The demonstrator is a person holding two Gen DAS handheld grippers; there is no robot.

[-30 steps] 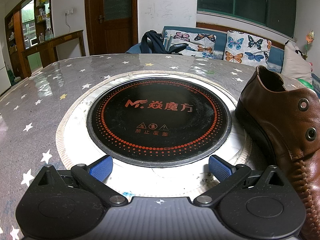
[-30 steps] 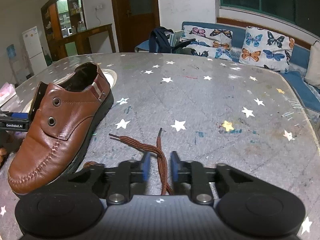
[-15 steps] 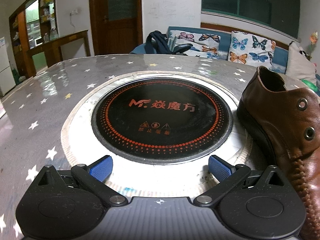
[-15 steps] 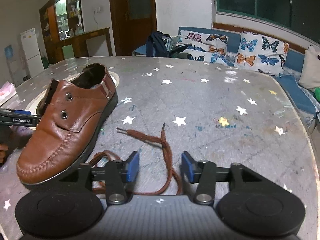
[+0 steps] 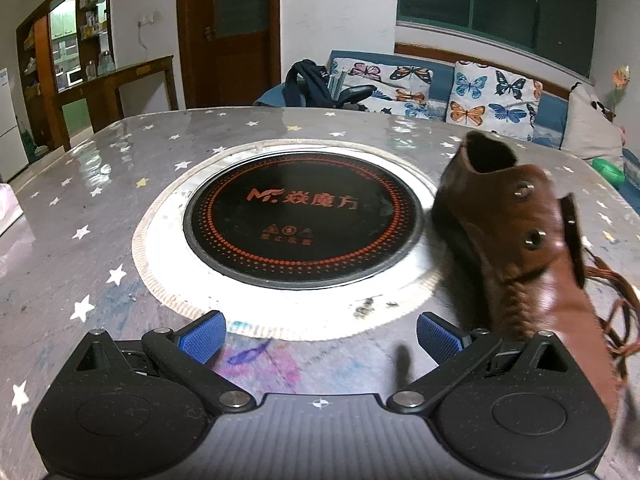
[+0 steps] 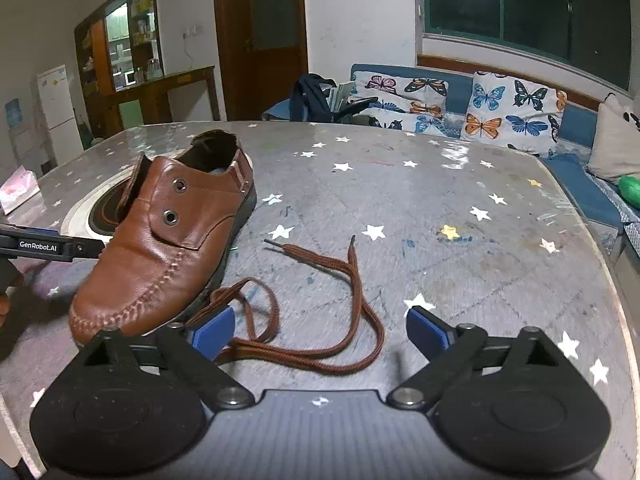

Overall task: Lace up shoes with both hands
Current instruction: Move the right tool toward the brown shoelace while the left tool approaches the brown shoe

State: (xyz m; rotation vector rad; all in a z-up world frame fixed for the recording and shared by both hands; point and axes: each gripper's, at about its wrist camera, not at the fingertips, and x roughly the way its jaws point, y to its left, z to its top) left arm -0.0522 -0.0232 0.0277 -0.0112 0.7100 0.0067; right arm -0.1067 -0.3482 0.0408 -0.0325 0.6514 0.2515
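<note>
Nearest the right camera, the right gripper [image 6: 320, 332] has its blue fingers [image 6: 212, 330] spread wide and still opening, nothing pinched between them. The lace [image 6: 316, 354] just lies loose on the desk [image 6: 460, 208], looping across the gap between the fingers, with one loop touching or passing right by the left finger, hard to tell which. Both free ends trail off toward the far side. Just left of the lace sits the brown shoe [image 6: 160, 248], toe pointing near, eyelets empty, heel end resting on the rim of the round hob [image 6: 100, 208] set into the desk.

Over on the left side, the left gripper [image 5: 320, 338] also has its fingers wide apart, holding nothing, hovering over the near edge of the hob [image 5: 304, 220]. From that view the shoe [image 5: 528, 248] is on the right, a bit blurred. Far back there's a sofa [image 6: 460, 92] with butterfly cushions.
</note>
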